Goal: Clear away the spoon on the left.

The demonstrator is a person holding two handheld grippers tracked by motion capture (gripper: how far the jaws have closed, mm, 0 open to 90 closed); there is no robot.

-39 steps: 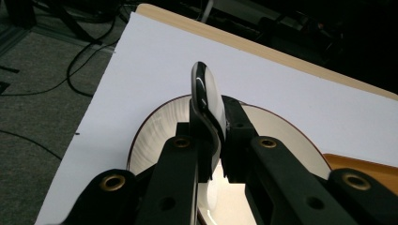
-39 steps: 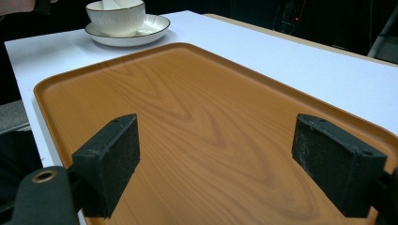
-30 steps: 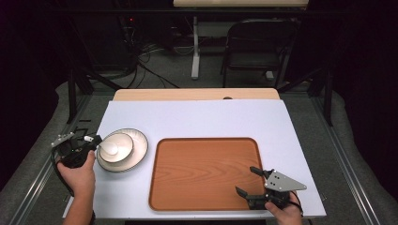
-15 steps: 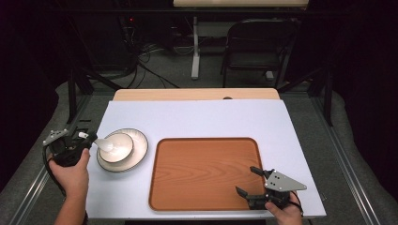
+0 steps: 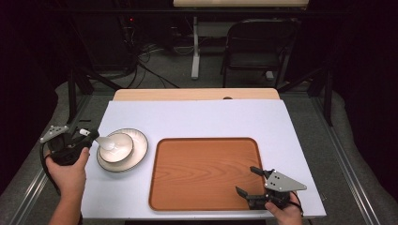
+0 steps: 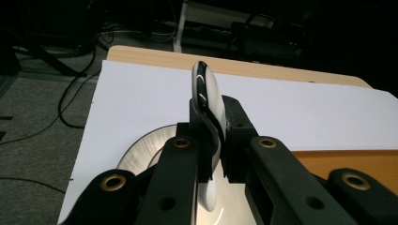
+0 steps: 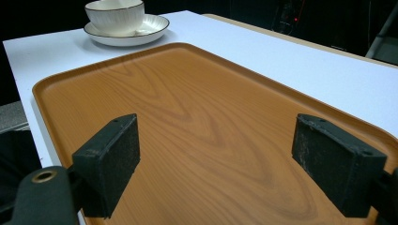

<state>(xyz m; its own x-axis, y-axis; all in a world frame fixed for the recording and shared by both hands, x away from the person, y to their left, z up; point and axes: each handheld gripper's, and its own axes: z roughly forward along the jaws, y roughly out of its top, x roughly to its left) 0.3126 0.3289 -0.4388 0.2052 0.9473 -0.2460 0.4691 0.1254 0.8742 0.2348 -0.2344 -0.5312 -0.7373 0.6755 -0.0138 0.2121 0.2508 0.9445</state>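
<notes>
Fingers of my left gripper (image 5: 83, 136) are clamped narrow on a white ceramic spoon (image 6: 206, 93), gripped by its handle with the bowl end over the bowl (image 5: 115, 146). That bowl sits on a saucer (image 5: 139, 152) at the bench's (image 5: 211, 117) left side. My right gripper (image 5: 248, 183) has its fingers (image 7: 110, 161) spread wide, holding nothing, over the wooden tray's (image 5: 202, 164) near right corner.
</notes>
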